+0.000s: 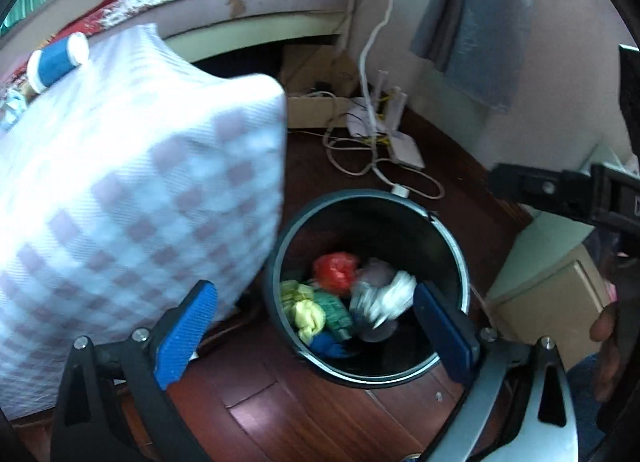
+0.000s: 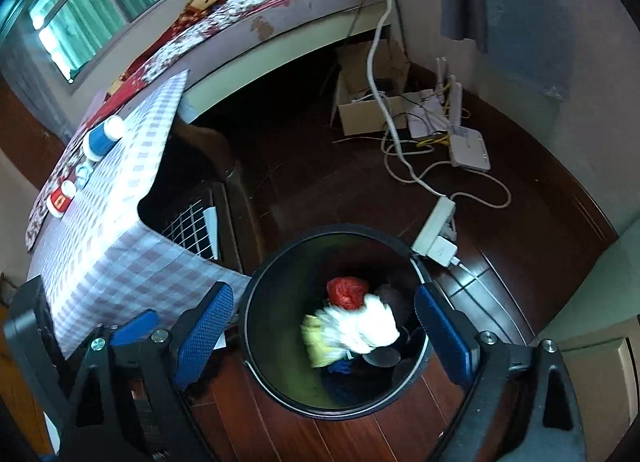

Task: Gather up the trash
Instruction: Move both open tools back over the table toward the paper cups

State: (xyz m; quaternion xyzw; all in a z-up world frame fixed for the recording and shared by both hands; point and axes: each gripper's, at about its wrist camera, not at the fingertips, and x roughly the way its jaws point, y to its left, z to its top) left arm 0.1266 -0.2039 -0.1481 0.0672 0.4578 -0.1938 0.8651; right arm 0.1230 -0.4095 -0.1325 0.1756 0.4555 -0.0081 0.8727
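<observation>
With both my left tongs (image 1: 316, 330) and right tongs (image 2: 324, 336) wide and empty above the trash bin (image 2: 256, 326), I should release centred so the white wad (image 2: 368, 328) lands inside.

Dark wood floor (image 2: 320, 190): black bin (image 2: 280, 382) lower centre, power strip (image 2: 434, 228), router (image 2: 472, 150), cardboard box (image 2: 368, 114) upper right. Checkered table (image 2: 120, 202) left: blue canister (image 2: 102, 138), red-white jar (image 2: 61, 196).

Trash (image 2: 352, 326) in bin (image 2: 256, 302), table (image 2: 120, 230) left.
</observation>
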